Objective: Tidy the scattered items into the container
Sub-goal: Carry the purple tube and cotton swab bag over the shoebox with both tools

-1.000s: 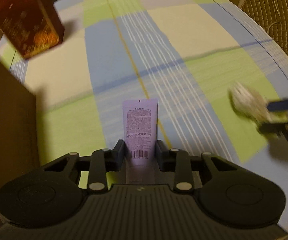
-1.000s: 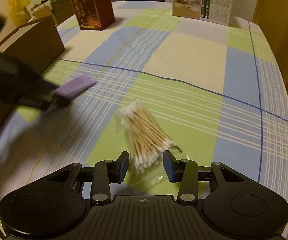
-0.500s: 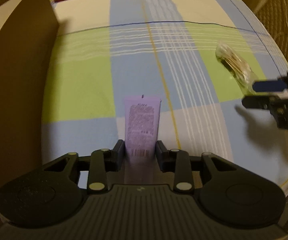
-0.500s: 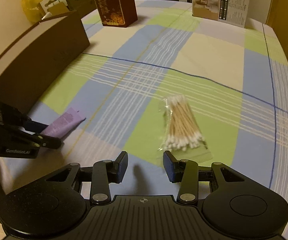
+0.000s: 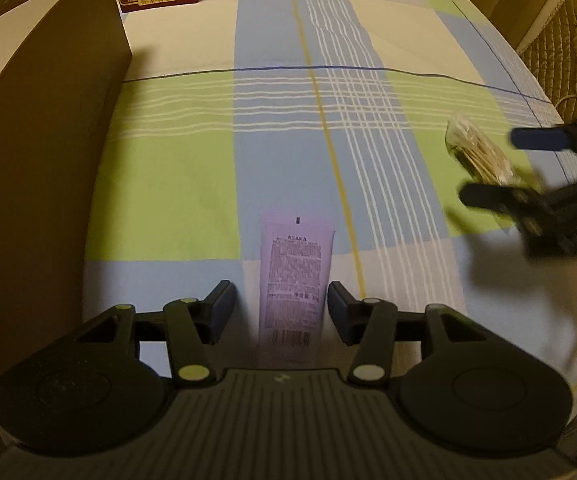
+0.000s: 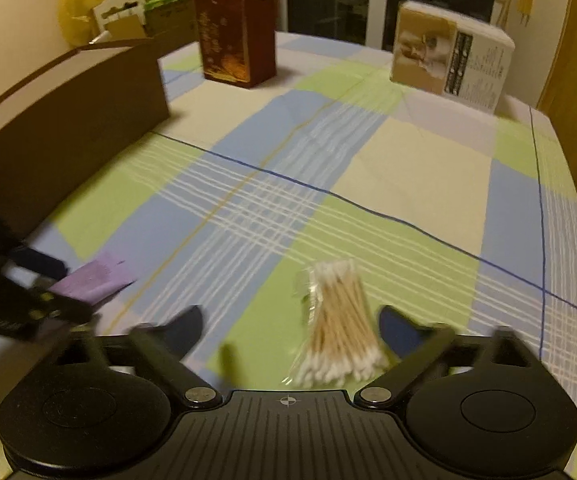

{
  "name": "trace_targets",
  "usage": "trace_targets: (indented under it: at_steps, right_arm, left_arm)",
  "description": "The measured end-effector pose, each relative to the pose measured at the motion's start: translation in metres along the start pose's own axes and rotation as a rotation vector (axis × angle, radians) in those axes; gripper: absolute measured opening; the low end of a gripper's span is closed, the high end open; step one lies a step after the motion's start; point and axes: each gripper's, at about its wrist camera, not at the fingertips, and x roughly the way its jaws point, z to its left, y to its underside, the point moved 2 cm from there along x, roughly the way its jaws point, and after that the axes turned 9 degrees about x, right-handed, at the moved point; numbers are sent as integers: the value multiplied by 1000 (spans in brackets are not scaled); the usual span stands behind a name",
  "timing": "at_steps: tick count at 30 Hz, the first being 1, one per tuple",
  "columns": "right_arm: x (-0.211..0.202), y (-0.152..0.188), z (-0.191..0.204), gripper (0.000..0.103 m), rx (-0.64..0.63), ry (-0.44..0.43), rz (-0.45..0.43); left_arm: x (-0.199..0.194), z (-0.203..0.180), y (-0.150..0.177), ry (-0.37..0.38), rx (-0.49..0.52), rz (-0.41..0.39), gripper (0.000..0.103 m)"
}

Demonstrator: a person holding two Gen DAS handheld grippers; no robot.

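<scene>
The tabletop (image 5: pixel 176 168), covered in a checked cloth of green, pale blue and cream, carries everything here, and along its left edge stands the large brown cardboard box (image 5: pixel 44 128) that I take to be the container, its long wall running away toward the far edge. Two loose items lie near the tabletop's near edge, one in front of each tool. The flat lilac plastic tube printed with small text and a barcode (image 5: pixel 294 280) lies on the cloth directly between the fingers of the left tool (image 5: pixel 280 312), its long axis pointing straight ahead along those fingers, crimped end toward the far edge; the jaws stand apart with a clear gap on either side, so nothing is clamped. The box wall is close on the tube's left, so the left tool is the nearer one for it. The clear plastic packet of wooden cotton swabs (image 6: pixel 338 332) lies toward the right edge, also lengthwise between the widely spread fingers of the right tool (image 6: pixel 288 328), white tips bunched at the near end, and sits closer to the right-hand finger than to the left. Both tools, I judge, need only close squarely across the short width of their items.
</scene>
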Motion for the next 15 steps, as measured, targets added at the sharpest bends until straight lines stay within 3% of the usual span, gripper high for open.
trace_targets:
  at_steps: [3, 7, 15]
  right_arm:
    - [15, 0, -11, 77, 28, 30, 28]
    - [13, 4, -10, 45, -3, 56, 40]
    - [-6, 30, 17, 37, -19, 46, 134]
  left_arm:
    - [0, 0, 1, -1, 3, 0, 46]
    - [-1, 0, 1, 8, 3, 3, 46]
    - [0, -10, 4, -20, 53, 14, 47]
